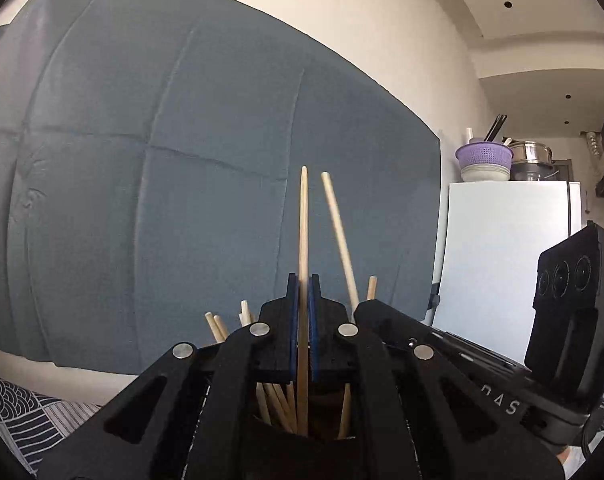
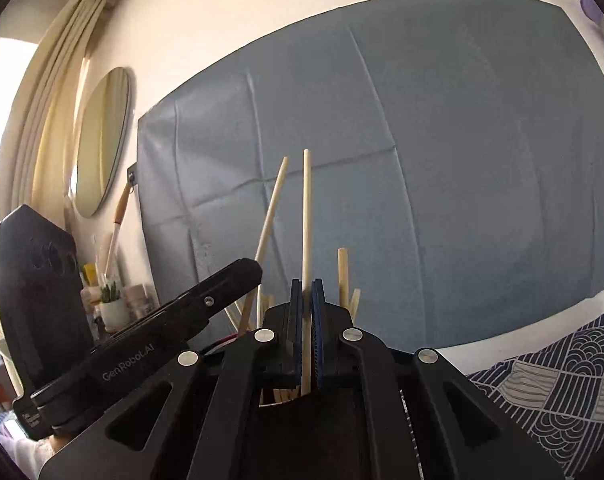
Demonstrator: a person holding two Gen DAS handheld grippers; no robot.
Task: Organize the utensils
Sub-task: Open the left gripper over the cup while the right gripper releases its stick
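My left gripper [image 1: 303, 282] is shut on a pale wooden chopstick [image 1: 303, 224] that stands upright between its blue pads. To its right, the right gripper [image 1: 364, 308] holds a second chopstick [image 1: 338, 232] that leans left. In the right wrist view my right gripper [image 2: 306, 286] is shut on that upright chopstick [image 2: 306, 216], and the left gripper [image 2: 253, 270] reaches in from the left with its chopstick [image 2: 271, 208]. Several more chopsticks [image 1: 279, 400] stand in a dark holder [image 2: 302, 416] under both grippers, and the holder is mostly hidden.
A blue-grey cloth [image 1: 181, 160] hangs on the wall behind. A patterned tablecloth [image 2: 542, 380] covers the surface. A white fridge [image 1: 510, 248] at the right carries a purple colander [image 1: 484, 154] and pots. An oval mirror [image 2: 101, 140] and a small potted plant [image 2: 111, 304] are at the left.
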